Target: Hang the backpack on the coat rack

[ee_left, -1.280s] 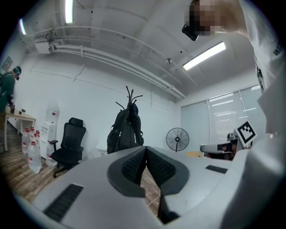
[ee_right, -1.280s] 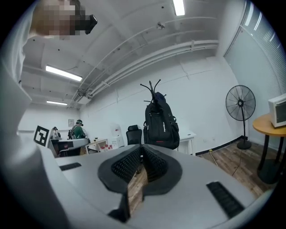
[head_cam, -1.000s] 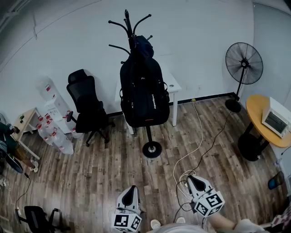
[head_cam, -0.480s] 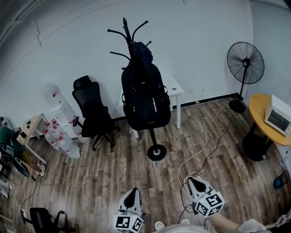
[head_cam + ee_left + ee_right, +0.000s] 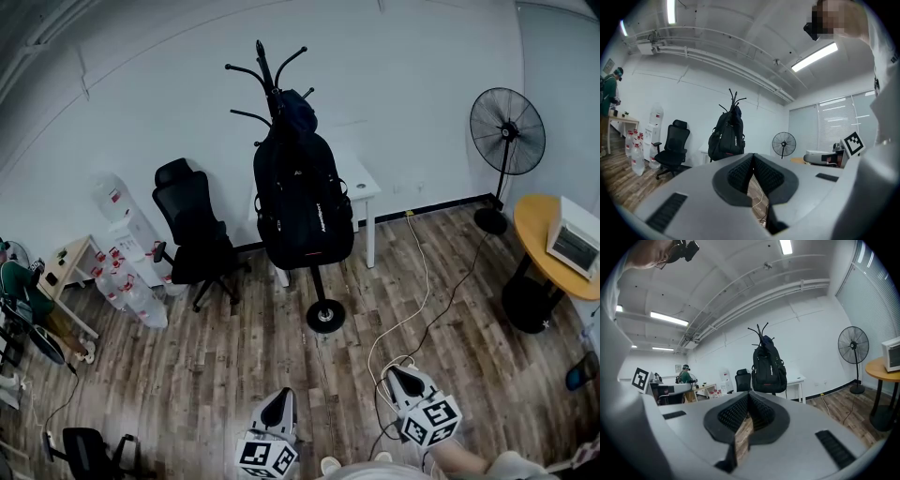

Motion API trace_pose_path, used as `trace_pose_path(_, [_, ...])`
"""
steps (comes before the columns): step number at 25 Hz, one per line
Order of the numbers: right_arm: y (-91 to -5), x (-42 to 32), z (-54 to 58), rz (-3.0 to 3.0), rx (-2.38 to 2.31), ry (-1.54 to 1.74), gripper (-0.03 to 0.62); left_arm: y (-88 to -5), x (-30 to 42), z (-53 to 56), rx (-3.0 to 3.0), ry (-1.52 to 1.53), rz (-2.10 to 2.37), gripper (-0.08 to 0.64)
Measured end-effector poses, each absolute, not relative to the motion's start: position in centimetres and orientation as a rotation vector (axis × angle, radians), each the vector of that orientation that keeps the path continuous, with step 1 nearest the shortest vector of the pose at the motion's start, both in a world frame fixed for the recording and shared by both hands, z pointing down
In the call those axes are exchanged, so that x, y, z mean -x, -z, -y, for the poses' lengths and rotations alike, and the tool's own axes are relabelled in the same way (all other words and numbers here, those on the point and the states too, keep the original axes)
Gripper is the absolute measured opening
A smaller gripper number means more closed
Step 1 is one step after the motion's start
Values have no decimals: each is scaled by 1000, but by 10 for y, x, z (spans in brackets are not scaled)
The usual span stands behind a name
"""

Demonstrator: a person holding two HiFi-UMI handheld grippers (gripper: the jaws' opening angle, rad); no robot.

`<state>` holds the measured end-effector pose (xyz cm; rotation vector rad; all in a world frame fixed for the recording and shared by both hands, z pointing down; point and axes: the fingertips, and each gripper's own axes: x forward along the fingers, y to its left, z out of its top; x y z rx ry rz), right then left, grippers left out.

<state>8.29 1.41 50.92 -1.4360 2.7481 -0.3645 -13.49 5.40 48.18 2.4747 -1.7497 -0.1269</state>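
Observation:
A black backpack (image 5: 304, 197) hangs by its top loop from a black coat rack (image 5: 272, 80), whose round base (image 5: 324, 316) stands on the wood floor. The backpack also shows in the left gripper view (image 5: 725, 138) and the right gripper view (image 5: 768, 372), far ahead of both grippers. My left gripper (image 5: 281, 399) and right gripper (image 5: 395, 374) are low at the near edge of the head view, well apart from the rack. The jaws of the left gripper (image 5: 753, 157) and of the right gripper (image 5: 748, 396) meet at their tips with nothing between them.
A black office chair (image 5: 194, 234) stands left of the rack, with a white table (image 5: 364, 187) behind it. A standing fan (image 5: 506, 131) and a round yellow table (image 5: 544, 234) are at the right. Cables (image 5: 403, 319) trail over the floor. Water bottles (image 5: 131, 291) stand at the left.
The left gripper has drifted a little to the right in the head view. The backpack stays hung on the rack and the right gripper has kept still.

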Motion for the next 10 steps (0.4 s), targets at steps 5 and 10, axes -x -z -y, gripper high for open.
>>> trace_pose_path(5, [-505,-84,-16,-2747,1442,361,14,-483,134,-56,-2487,124,1742,9])
trace_pose_path(10, [-507,-86,-19,-2756,1455,359,14,-484,134,-58,-2483,119,1744,9])
